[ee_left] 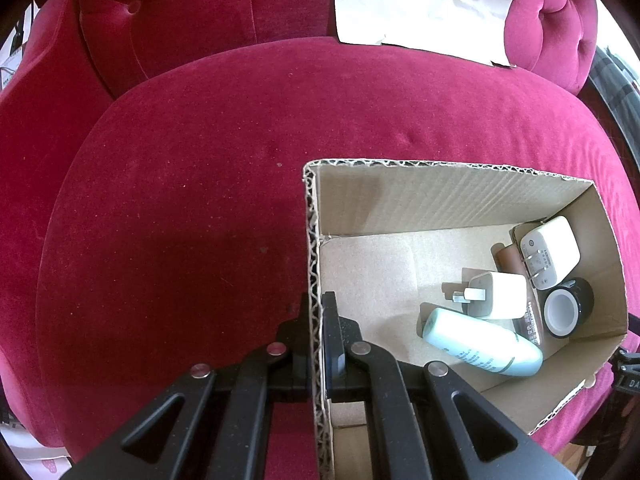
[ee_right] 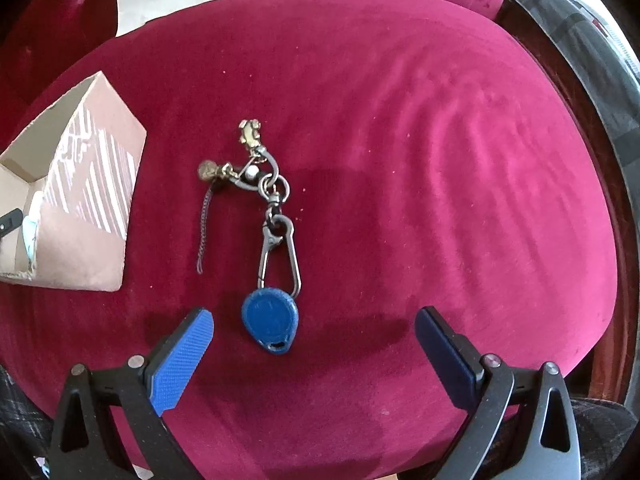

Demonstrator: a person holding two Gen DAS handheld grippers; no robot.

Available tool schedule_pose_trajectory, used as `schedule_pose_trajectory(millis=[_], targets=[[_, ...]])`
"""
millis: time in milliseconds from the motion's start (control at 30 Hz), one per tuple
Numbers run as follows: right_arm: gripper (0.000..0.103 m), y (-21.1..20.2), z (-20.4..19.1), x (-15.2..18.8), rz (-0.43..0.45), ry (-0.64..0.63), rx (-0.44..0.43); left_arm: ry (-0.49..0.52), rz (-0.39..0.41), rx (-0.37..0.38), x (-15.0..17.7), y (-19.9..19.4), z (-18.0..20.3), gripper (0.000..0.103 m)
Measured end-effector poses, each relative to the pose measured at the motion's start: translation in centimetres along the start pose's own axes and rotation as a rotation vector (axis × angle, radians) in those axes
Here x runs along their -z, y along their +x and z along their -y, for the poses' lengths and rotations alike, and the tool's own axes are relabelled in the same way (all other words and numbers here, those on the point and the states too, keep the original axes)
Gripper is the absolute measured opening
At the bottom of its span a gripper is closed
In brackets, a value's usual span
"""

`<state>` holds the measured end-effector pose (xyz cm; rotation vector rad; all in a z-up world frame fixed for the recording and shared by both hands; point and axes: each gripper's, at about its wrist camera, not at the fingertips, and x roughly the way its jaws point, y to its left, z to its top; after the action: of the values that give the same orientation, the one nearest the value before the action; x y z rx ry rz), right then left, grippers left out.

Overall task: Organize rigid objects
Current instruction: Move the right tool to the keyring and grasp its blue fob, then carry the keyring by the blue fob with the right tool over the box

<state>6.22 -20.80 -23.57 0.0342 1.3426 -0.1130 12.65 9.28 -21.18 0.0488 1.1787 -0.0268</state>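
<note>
My left gripper [ee_left: 316, 312] is shut on the left wall of an open cardboard box [ee_left: 314, 240] that sits on a red velvet seat cushion [ee_left: 180, 200]. Inside the box lie a pale blue bottle [ee_left: 480, 342], a white charger plug [ee_left: 500, 294], a second white adapter [ee_left: 550, 252], a black tape roll [ee_left: 568, 306] and a brown tube [ee_left: 510, 258]. My right gripper [ee_right: 314, 324] is open and empty, just above the cushion. A keychain [ee_right: 276, 240] with a blue fob [ee_right: 271, 318], a carabiner and brass charms lies between and just ahead of its fingers. The box [ee_right: 88, 200] shows at the left there.
Crumpled brown paper [ee_left: 420, 0] lies against the tufted sofa back [ee_left: 180, 12]. A dark wooden frame edge [ee_right: 592, 120] runs along the right of the cushion. The cushion [ee_right: 440, 160] stretches right of the keychain.
</note>
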Motion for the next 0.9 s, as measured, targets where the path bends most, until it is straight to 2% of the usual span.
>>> schedule_pose_trajectory(millis=[267, 300, 333, 400, 500, 567, 600, 900], targets=[[0.102, 1.1, 0.5, -0.2, -0.009, 0.017, -0.028, -0.001, 0.0, 0.001, 0.0, 0.0, -0.1, 0.003], [0.098, 1.1, 0.3, -0.2, -0.006, 0.014, -0.031, -0.002, 0.0, 0.001, 0.0, 0.0, -0.1, 0.003], [0.09, 1.0, 0.4, -0.1, -0.003, 0.011, -0.029, -0.002, 0.0, 0.001, 0.0, 0.0, -0.1, 0.003], [0.084, 0.6, 0.1, 0.0, 0.001, 0.005, -0.022, -0.004, 0.0, 0.002, 0.0, 0.0, -0.1, 0.003], [0.064, -0.3, -0.2, -0.2, 0.014, 0.003, -0.027, -0.004, 0.0, 0.002, 0.0, 0.0, -0.1, 0.003], [0.047, -0.6, -0.4, -0.2, 0.024, -0.01, -0.026, -0.004, 0.0, 0.001, 0.0, 0.0, -0.1, 0.003], [0.029, -0.9, -0.5, -0.2, 0.033, -0.019, -0.02, -0.004, -0.001, 0.001, 0.0, 0.0, -0.1, 0.003], [0.028, -1.4, -0.5, -0.6, 0.043, -0.029, 0.0, -0.003, 0.0, 0.0, -0.1, 0.0, -0.1, 0.003]])
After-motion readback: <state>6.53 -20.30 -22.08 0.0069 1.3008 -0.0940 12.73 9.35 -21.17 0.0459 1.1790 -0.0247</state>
